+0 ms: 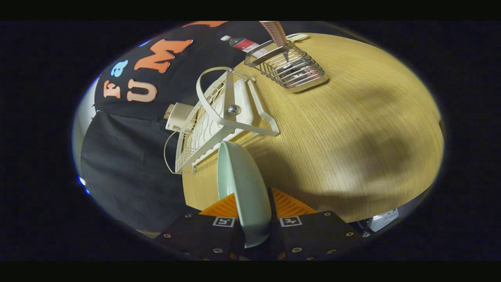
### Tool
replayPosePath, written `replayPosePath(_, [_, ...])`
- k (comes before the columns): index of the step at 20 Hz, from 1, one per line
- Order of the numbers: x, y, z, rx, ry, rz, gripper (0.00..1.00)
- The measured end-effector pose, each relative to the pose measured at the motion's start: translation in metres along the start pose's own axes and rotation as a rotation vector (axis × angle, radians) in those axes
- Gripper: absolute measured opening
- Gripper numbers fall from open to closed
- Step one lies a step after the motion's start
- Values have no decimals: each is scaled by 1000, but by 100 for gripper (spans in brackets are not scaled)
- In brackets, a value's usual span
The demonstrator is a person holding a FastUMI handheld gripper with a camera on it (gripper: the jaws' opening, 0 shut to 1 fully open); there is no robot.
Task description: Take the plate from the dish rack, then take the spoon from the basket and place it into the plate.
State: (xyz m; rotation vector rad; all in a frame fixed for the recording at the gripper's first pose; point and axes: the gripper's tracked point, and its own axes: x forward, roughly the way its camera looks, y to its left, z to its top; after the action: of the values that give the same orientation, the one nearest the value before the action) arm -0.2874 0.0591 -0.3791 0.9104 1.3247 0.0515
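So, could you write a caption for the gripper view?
Gripper fingers shut on the pale green plate, held on edge above the wooden table, dish rack and wire basket beyond.

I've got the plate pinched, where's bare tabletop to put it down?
The gripper is shut on the plate. The wooden table is bare ahead of the fingers, beside the dish rack and before the wire basket. It is crowded along the booth wall.
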Motion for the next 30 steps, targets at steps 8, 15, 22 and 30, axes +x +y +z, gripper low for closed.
replayPosePath(8, [0,-7,19,-93,-61,-85,59])
replayPosePath(15, [-34,-19,86,-283,-254,-233,78])
replayPosePath(22, [-73,-34,162,-447,-489,-407,75])
replayPosePath(30, [-89,-25,205,-535,-629,-464,48])
